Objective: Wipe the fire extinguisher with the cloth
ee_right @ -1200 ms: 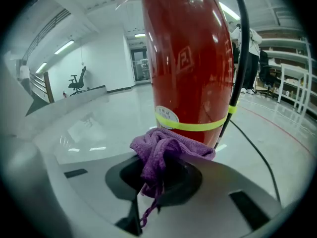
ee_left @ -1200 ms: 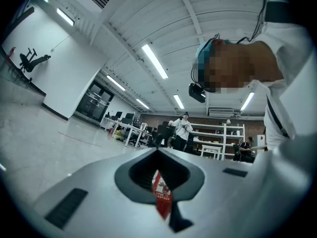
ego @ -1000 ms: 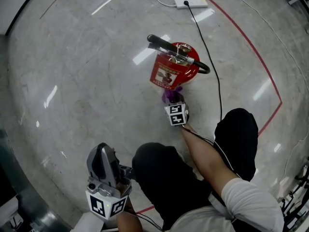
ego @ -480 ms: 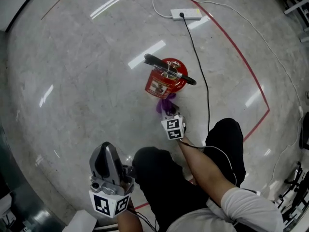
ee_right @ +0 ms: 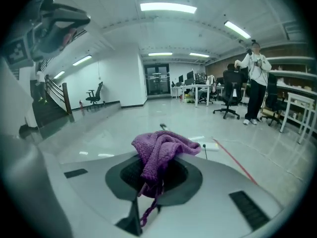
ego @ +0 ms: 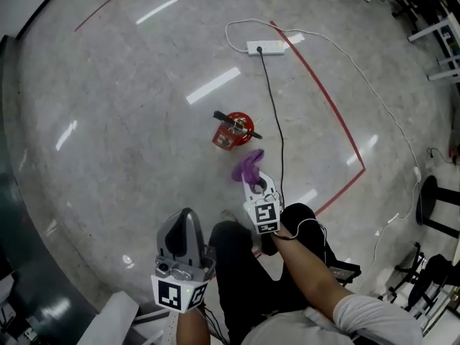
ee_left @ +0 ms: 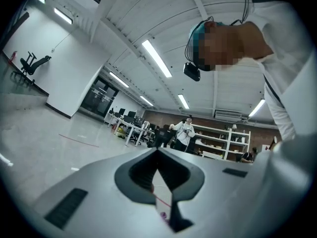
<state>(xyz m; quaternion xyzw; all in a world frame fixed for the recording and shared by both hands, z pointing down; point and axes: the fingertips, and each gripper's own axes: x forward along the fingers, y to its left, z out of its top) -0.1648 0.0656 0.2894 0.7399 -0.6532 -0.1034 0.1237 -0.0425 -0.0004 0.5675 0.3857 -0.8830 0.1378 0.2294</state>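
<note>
A small red fire extinguisher (ego: 231,130) with a black handle stands upright on the grey floor in the head view. My right gripper (ego: 258,185) is held well above and nearer than it, shut on a purple cloth (ego: 247,165) that bunches out past the jaws. The right gripper view shows the purple cloth (ee_right: 159,157) clamped between closed jaws, with only a black tip of the extinguisher (ee_right: 162,127) behind it. My left gripper (ego: 184,237) is low at my left side, jaws closed on nothing; its own view points up across the room.
A white power strip (ego: 267,47) lies beyond the extinguisher, its black cable (ego: 272,113) running back past it toward me. Red tape lines (ego: 327,103) cross the floor. A stool (ego: 438,201) and chair legs stand at right. A person (ee_right: 253,83) stands by desks in the room.
The head camera has risen, so the extinguisher looks smaller and farther. My right gripper lifted away from the extinguisher with the cloth still in it. The left gripper stays at my side.
</note>
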